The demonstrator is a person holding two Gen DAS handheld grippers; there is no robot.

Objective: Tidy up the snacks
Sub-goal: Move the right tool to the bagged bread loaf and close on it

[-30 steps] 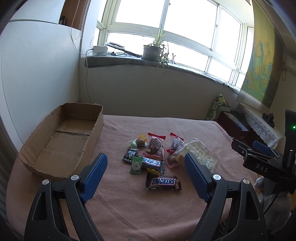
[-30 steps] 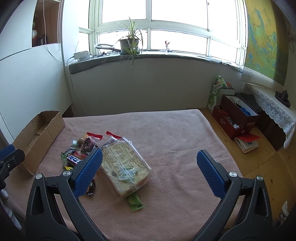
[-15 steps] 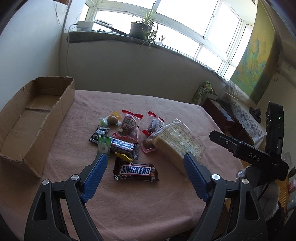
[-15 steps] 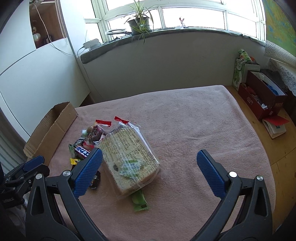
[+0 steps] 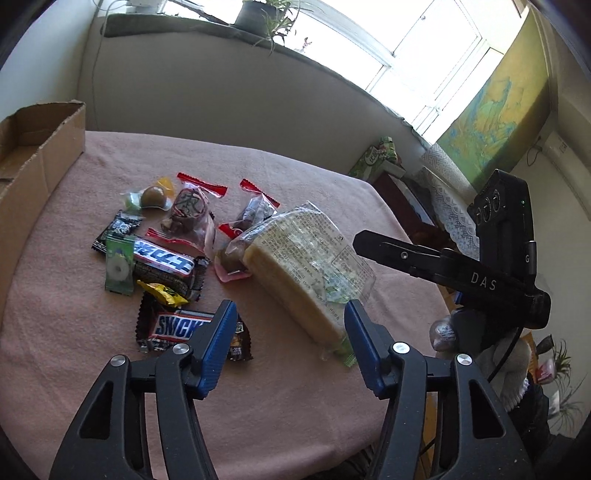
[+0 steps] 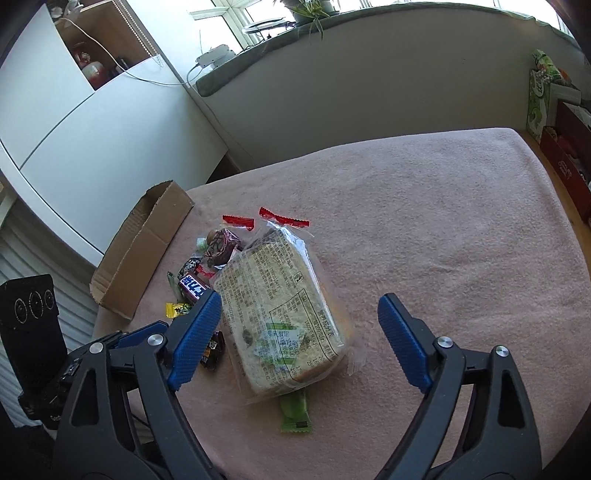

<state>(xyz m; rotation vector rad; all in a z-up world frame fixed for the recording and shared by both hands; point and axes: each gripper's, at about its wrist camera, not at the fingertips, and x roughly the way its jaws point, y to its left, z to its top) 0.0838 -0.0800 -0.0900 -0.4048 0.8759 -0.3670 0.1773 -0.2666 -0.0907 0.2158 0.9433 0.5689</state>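
A clear bag of sliced bread (image 5: 306,258) (image 6: 280,306) lies on the pink cloth (image 6: 443,221), partly over a green packet (image 6: 293,410). Left of it sit a Snickers bar (image 5: 177,326), a blue-and-white labelled bar (image 5: 162,260), a green mint pack (image 5: 119,264) and red-edged clear packets (image 5: 190,208). The open cardboard box (image 5: 37,147) (image 6: 140,251) stands at the far left. My left gripper (image 5: 288,314) hovers between the Snickers and the bread's near end, its jaws closing on nothing. My right gripper (image 6: 299,306) hangs over the bread with its jaws closing, pads clear of the bag.
The table's right edge drops to a wooden floor with a red box (image 6: 565,162) and a green bag (image 6: 539,96). A white cabinet (image 6: 92,129) stands behind the cardboard box. A sill with a potted plant (image 5: 258,14) runs along the back wall.
Both grippers have tilted down and come closer to the snacks, so the pile looks larger. The jaws of both have narrowed, the left more than the right. The snacks have not moved.
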